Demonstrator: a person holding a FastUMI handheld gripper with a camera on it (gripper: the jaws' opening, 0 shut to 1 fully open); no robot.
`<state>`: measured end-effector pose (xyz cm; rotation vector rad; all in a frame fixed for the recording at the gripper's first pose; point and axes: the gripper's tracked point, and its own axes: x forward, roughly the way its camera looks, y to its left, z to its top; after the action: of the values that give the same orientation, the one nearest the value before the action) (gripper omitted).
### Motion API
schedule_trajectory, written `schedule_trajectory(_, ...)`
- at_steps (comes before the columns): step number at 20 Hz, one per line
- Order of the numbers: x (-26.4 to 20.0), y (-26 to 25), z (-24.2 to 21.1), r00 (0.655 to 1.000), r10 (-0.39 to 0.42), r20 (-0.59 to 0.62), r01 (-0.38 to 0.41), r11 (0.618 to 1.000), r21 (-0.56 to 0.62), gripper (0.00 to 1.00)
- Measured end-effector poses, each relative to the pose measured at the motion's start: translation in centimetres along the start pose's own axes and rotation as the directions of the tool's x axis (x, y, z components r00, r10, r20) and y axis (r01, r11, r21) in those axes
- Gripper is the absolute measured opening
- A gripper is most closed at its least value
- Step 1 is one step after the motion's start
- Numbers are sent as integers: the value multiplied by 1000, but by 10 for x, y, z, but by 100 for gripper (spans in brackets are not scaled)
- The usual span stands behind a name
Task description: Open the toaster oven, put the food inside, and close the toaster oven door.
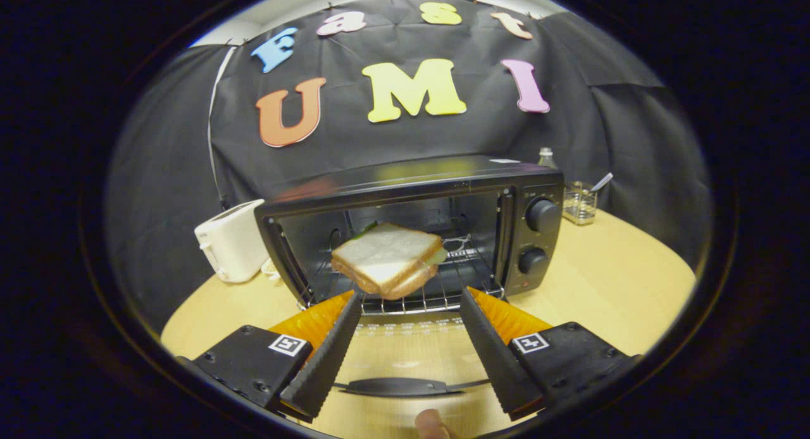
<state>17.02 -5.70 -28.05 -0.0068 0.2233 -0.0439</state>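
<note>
Your gripper (410, 295) stands with jaws spread and grasping nothing, while the sandwich (388, 259) rests just ahead on the rack (443, 296) inside the open toaster oven (417, 227).

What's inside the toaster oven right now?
A sandwich sits on the wire rack of the toaster oven, beyond the open gripper. The sandwich hides the rack beneath it.

soft even overhead light, glare on the toaster oven (411, 173) top, fisheye bending at edges
</note>
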Motion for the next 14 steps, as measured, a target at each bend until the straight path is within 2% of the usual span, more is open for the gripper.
schedule_trajectory(1,-9,1,-6,1000,-9,18,9,1000,-3,100)
schedule_trajectory(4,-31,7,-39,999,-33,-30,34,999,25,100)
schedule_trajectory(7,-44,0,-57,994,-108,-28,108,994,-27,100)
schedule_trajectory(10,-49,14,-79,995,-71,-75,70,997,-13,100)
schedule_trajectory(14,-53,9,-85,989,-108,-102,101,993,-68,100)
